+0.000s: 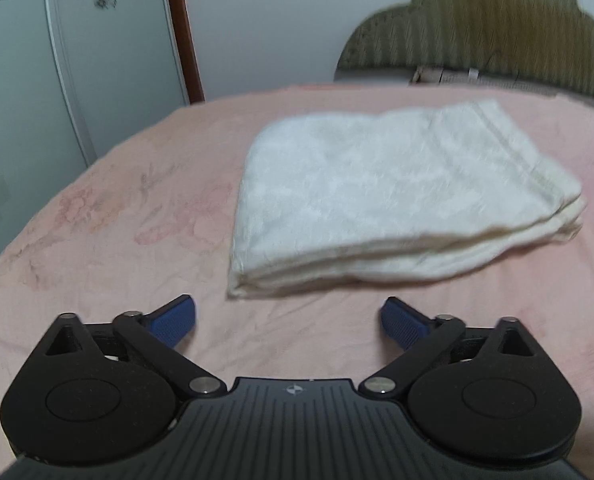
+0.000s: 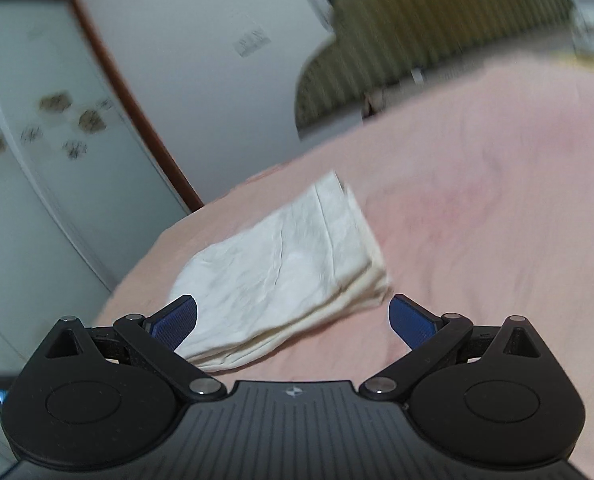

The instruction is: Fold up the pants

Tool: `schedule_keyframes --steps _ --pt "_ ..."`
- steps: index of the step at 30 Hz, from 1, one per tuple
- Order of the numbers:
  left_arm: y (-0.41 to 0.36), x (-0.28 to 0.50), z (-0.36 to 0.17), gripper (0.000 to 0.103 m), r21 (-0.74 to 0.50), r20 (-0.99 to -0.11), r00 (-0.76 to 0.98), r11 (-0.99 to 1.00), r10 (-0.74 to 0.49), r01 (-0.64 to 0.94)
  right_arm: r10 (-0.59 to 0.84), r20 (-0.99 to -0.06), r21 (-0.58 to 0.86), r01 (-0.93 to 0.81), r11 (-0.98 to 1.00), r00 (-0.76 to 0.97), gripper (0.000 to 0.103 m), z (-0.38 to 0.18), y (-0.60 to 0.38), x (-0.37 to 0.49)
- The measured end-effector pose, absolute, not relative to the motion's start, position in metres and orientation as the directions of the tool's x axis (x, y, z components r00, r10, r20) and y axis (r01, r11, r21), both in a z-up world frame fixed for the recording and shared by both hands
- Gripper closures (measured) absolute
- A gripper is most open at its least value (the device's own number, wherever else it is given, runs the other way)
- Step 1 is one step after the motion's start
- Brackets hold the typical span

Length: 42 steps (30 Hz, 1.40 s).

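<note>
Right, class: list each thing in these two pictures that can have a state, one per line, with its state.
Cream-white fabric pants: folded into a flat layered stack, lying on the bed, nothing gripping them.
Pink floral bedspread: spread over the bed, lightly wrinkled.
Left gripper: jaws wide open, empty, short of the pants.
Right gripper: jaws wide open, empty.

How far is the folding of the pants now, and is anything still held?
Done, as it looks: the pants lie on the pink bedcover as a flat stack of several layers, edges roughly together. In hand: nothing. The left gripper and the right gripper both have their jaws wide apart and empty, clear of the cloth. Left: perhaps only squaring the uneven edges, or nothing.
</note>
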<state>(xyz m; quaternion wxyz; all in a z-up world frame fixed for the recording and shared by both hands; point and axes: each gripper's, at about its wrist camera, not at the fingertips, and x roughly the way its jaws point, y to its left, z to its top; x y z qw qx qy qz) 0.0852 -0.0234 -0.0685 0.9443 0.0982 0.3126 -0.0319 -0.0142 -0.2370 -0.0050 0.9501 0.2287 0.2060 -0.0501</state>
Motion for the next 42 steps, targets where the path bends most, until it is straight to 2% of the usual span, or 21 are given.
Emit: schedule_keyframes --steps 7,9,18,21,25,27,30,37,42 --pt "-0.001 0.093 -0.072 0.0 0.018 -0.632 0.77 0.992 -0.083 0.122 -0.004 -0.385 0.248 0.107 0.963 0.923 0.0 0.005 -0.208 -0.019" --pt "-0.004 0.092 -0.072 0.0 0.027 -0.632 0.771 0.992 -0.077 0.121 -0.004 -0.375 0.248 0.104 0.963 0.927 0.0 0.008 -0.208 -0.022" --pt "-0.005 0.091 -0.071 0.0 0.029 -0.632 0.771 0.992 -0.075 0.12 0.021 -0.387 0.391 0.144 0.909 0.922 0.0 0.014 -0.229 -0.034" --pt "-0.004 0.091 -0.072 0.0 0.028 -0.632 0.771 0.992 -0.075 0.12 0.093 -0.36 0.481 0.099 0.871 0.929 0.0 0.022 -0.229 -0.042" --pt "-0.005 0.091 -0.072 0.0 0.028 -0.632 0.771 0.992 -0.075 0.12 0.276 -0.307 0.628 -0.025 0.778 0.911 0.0 0.033 -0.225 -0.038" --pt "-0.005 0.091 -0.072 0.0 0.028 -0.632 0.771 0.992 -0.075 0.12 0.295 -0.299 0.638 -0.04 0.769 0.907 0.0 0.038 -0.226 -0.032" --pt "-0.005 0.091 -0.072 0.0 0.028 -0.632 0.771 0.992 -0.075 0.12 0.194 -0.311 0.569 0.018 0.822 0.931 0.0 0.043 -0.232 -0.025" --pt "-0.005 0.091 -0.072 0.0 0.028 -0.632 0.771 0.992 -0.076 0.12 -0.162 -0.417 0.213 0.27 0.939 0.894 0.0 0.02 -0.24 0.005" --pt "-0.005 0.091 -0.072 0.0 0.028 -0.632 0.771 0.992 -0.076 0.12 -0.127 -0.532 0.163 0.248 0.955 0.837 0.0 -0.028 -0.228 0.014"
